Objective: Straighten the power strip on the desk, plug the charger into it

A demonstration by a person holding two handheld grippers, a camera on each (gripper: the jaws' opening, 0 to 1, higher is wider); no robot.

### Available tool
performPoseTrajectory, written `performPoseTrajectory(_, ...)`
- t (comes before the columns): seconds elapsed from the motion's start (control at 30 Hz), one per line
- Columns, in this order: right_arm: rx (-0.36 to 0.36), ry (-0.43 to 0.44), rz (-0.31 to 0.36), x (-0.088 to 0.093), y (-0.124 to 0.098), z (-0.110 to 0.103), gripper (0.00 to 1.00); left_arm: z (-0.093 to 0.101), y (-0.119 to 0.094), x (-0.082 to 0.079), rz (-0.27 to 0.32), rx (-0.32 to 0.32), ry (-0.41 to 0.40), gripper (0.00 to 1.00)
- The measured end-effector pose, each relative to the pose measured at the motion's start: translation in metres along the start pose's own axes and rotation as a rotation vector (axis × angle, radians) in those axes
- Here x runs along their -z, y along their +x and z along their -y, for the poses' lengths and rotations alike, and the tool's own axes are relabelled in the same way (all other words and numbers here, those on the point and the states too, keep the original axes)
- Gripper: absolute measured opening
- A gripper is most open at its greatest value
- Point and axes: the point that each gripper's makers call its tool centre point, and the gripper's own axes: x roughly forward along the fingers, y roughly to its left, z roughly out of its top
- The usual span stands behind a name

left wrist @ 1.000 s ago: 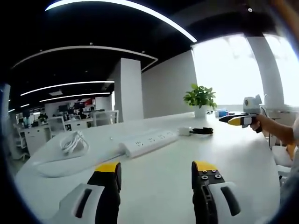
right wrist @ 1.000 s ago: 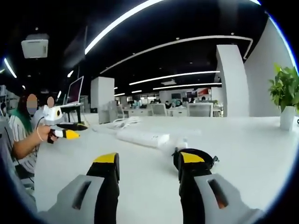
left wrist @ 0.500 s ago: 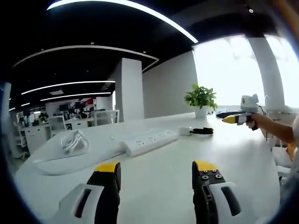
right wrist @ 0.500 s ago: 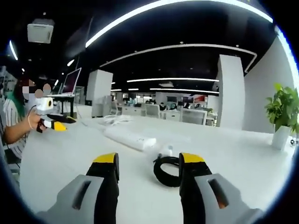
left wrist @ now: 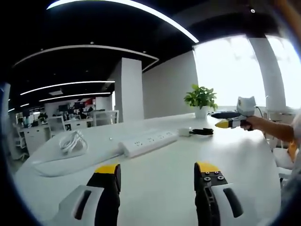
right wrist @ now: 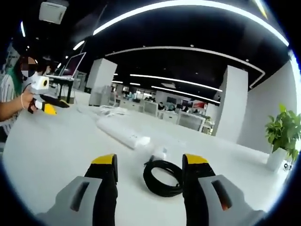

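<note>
Right gripper (right wrist: 149, 162) low over the white worktop (right wrist: 56, 150), fingers (right wrist: 106, 162) spread wide, holding nothing. Just beyond them, the coiled black cable (right wrist: 163, 177), with the small white charger (right wrist: 161, 153) at its far edge. Probably light and rigid at the charger body, floppy along the cable; best pinched across the body's flat sides. Farther left, the power strip (right wrist: 122, 132), lying at a slant: long, stiff, likely to slide and pivot on the smooth surface if nudged at one end. Left gripper (left wrist: 157, 170) likewise wide open and empty, well short of the strip. Potted plant (left wrist: 201, 100) far off.
</note>
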Motion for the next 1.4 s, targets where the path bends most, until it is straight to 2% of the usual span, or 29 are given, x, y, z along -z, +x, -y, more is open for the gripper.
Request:
performPoseTrajectory(0.3, -0.001, -0.041, -0.054, 0.006, 0.017, 0.006, 0.49, 0.001, 0.001, -0.001, 0.002, 0.006, -0.003, 0.64)
performPoseTrajectory(0.47, -0.030, -0.035, -0.107, 0.016, 0.026, 0.002, 0.46, 0.001, 0.002, -0.001, 0.003, 0.007, -0.004, 0.64)
performPoseTrajectory(0.57, -0.050, 0.011, -0.161, 0.025, 0.033, -0.002, 0.42, 0.001, 0.002, -0.002, 0.005, 0.008, -0.007, 0.64)
performPoseTrajectory(0.73, -0.058, 0.124, -0.172, 0.025, 0.042, -0.004, 0.42, 0.002, 0.003, -0.002, 0.006, 0.011, -0.010, 0.64)
performPoseTrajectory(1.1, -0.031, 0.235, -0.208, 0.029, 0.062, -0.003, 0.50, 0.001, 0.002, -0.003, 0.012, 0.005, -0.019, 0.64)
performPoseTrajectory(1.4, 0.010, 0.336, -0.224, 0.026, 0.077, 0.011, 0.56, 0.002, 0.004, -0.003, 0.014, 0.007, -0.025, 0.64)
